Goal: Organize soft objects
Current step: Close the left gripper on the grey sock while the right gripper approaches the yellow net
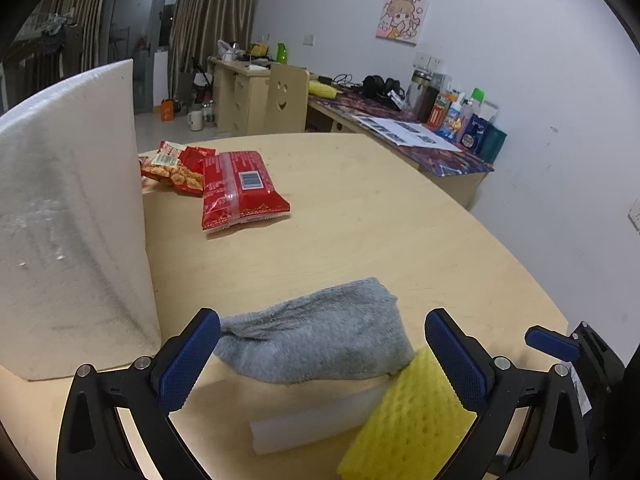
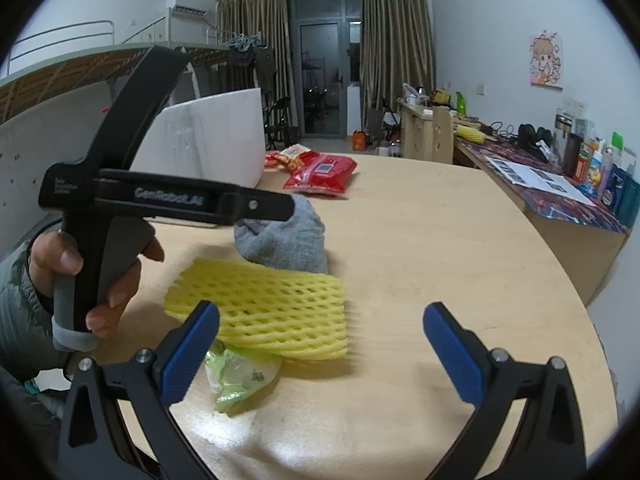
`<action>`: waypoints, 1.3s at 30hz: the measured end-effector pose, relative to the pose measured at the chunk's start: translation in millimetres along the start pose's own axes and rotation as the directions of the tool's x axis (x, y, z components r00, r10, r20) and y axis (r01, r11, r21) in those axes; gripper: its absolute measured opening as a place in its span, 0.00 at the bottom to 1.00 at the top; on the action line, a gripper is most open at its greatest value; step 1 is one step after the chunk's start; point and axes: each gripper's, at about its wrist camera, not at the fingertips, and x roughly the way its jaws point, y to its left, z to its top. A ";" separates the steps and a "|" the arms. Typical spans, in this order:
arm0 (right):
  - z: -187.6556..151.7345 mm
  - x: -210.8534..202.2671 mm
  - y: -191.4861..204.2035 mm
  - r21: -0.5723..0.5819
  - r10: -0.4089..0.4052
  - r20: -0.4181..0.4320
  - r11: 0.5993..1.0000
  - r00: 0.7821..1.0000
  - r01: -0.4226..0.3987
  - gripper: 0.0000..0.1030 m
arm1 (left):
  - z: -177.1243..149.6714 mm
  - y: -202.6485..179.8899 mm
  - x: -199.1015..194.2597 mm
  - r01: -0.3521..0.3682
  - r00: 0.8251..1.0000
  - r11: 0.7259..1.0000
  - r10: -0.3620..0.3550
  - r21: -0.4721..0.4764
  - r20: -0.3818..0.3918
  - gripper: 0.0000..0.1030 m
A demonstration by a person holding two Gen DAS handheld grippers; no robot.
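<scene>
Blue-padded, the left gripper (image 1: 322, 354) stands spread wide around a crumpled grey sock (image 1: 320, 336), not closed on it. The sock lies on a white foam block (image 1: 316, 420), which a yellow foam mesh sleeve (image 1: 408, 424) touches. The right gripper (image 2: 322, 354) also gapes, empty, above the pale wooden table (image 2: 440, 264), near a crumpled green plastic wrapper (image 2: 240, 376).
</scene>
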 end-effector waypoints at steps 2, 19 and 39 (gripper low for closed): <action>1.5 2.9 -0.5 -0.002 0.013 -0.007 1.000 1.000 -0.013 1.00 | 0.9 1.8 5.3 0.006 1.000 1.000 -0.006 0.004 -0.018 0.95; 3.7 15.6 -4.8 0.001 0.087 -0.042 0.996 0.995 -0.087 1.00 | 0.7 4.3 47.0 0.024 0.987 0.997 -0.011 0.077 -0.161 0.47; 4.8 27.0 -2.7 0.103 0.234 -0.115 0.969 0.965 -0.223 0.64 | -1.8 7.3 48.8 0.008 0.986 0.994 0.010 0.107 -0.166 0.04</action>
